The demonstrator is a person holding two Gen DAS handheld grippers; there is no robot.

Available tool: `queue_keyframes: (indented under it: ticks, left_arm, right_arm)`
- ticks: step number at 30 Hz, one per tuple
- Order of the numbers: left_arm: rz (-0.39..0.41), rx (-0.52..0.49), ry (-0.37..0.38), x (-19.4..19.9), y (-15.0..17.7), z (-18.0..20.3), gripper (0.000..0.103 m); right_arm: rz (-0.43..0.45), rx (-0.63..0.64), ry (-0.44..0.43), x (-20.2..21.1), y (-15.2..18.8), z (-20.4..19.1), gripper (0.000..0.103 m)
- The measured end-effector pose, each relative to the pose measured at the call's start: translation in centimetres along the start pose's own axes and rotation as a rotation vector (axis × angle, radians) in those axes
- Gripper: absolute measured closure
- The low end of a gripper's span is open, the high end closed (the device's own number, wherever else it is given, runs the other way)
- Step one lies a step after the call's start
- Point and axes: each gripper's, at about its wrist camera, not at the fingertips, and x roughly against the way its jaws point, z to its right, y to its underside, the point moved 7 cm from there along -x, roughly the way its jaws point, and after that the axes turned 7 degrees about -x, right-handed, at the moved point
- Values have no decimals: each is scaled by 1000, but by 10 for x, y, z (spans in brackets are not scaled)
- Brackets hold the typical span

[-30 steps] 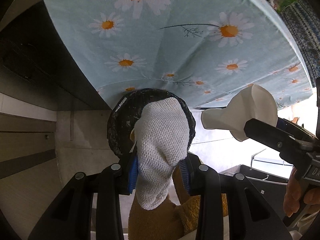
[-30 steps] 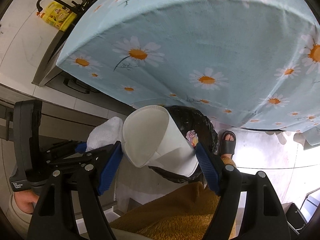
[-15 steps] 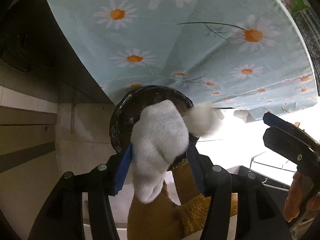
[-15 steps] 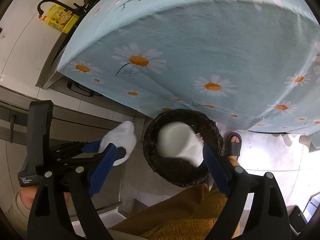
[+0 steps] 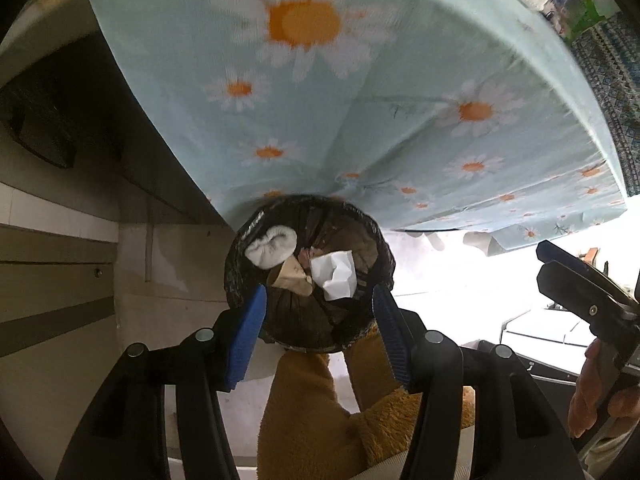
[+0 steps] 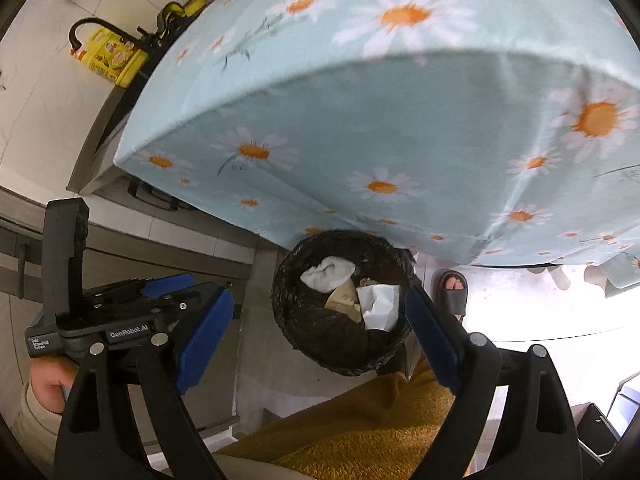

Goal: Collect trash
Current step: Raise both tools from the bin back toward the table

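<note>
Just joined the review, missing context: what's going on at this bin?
A person holds a gripper in each hand over a black-lined trash bin beside a table with a daisy-print cloth. The left gripper and right gripper are both open and empty. A white sock and a crumpled white paper cup lie inside the bin on other trash. Both drops look done.

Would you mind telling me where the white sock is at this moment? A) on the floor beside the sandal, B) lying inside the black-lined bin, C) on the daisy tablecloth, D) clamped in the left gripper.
B: the white sock lies in the black-lined bin next to a crumpled white paper cup, and the left gripper above it holds nothing.
</note>
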Motion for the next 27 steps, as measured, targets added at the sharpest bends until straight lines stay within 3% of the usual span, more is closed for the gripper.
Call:
queue_keyframes:
  ticks: [27]
  left_arm:
    - [323, -181, -2, 146, -64, 45, 49]
  right_arm:
    - [392, 7, 6, 151, -48, -11, 16]
